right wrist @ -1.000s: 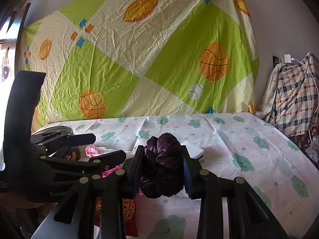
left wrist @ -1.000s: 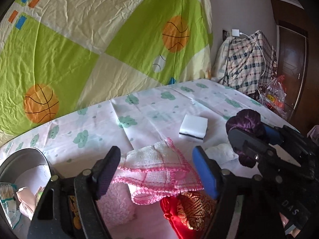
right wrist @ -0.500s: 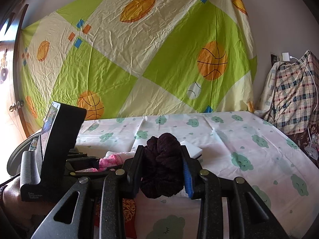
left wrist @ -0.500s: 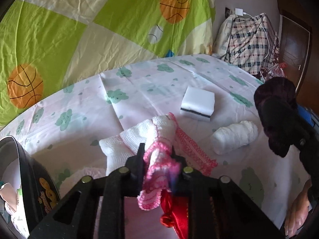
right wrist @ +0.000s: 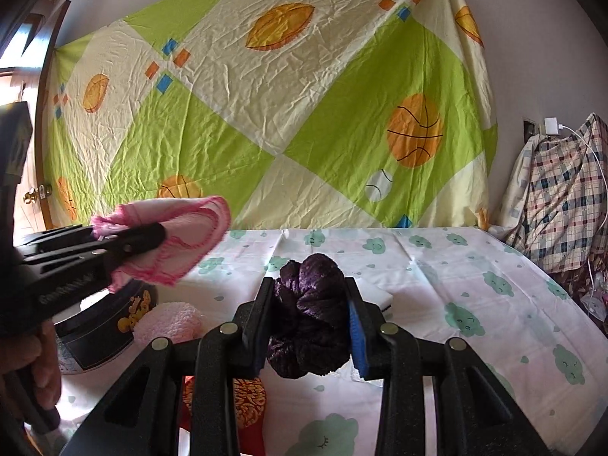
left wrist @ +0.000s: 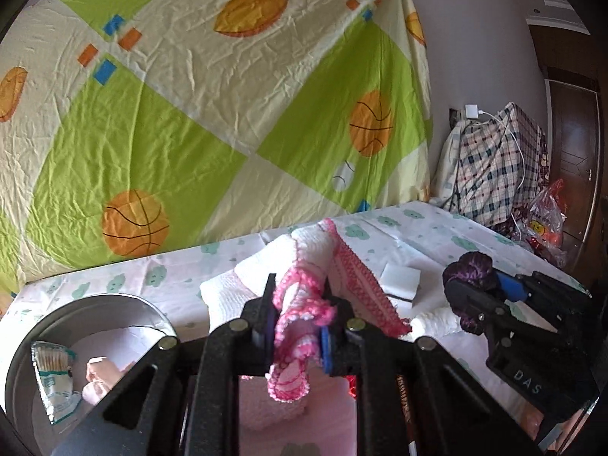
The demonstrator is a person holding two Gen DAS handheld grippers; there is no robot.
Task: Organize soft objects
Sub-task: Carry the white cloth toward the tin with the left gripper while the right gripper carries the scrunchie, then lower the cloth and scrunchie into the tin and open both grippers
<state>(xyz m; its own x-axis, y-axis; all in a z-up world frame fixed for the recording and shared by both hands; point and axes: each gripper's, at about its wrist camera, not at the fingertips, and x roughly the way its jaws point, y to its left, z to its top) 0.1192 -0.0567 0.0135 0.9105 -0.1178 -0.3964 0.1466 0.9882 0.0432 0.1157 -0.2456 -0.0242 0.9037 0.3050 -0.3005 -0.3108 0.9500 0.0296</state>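
My left gripper (left wrist: 300,304) is shut on a white cloth with pink crochet edging (left wrist: 258,266) and holds it up off the cloud-print sheet (right wrist: 475,296). In the right wrist view that cloth (right wrist: 182,235) hangs from the left gripper (right wrist: 125,243) above a round tin (right wrist: 102,326). My right gripper (right wrist: 308,288) is shut on a dark purple scrunchie (right wrist: 307,323), held above the sheet. On the sheet lie a white sponge (left wrist: 401,281), a rolled white towel (left wrist: 433,321), a fluffy pink item (right wrist: 171,323) and a red pouch with gold embroidery (right wrist: 247,402).
The tin (left wrist: 114,313) at the left holds a cotton-swab packet (left wrist: 53,376) and a pale pink item. A basketball-print sheet (left wrist: 228,114) hangs on the back wall. A plaid bag (left wrist: 494,174) and a plastic bag (left wrist: 547,216) stand at the far right. A hand (right wrist: 30,361) grips the left tool.
The left gripper closed on the pink-edged cloth, then lifted it off the sheet and swung left toward the tin. The right gripper stayed put with the scrunchie.
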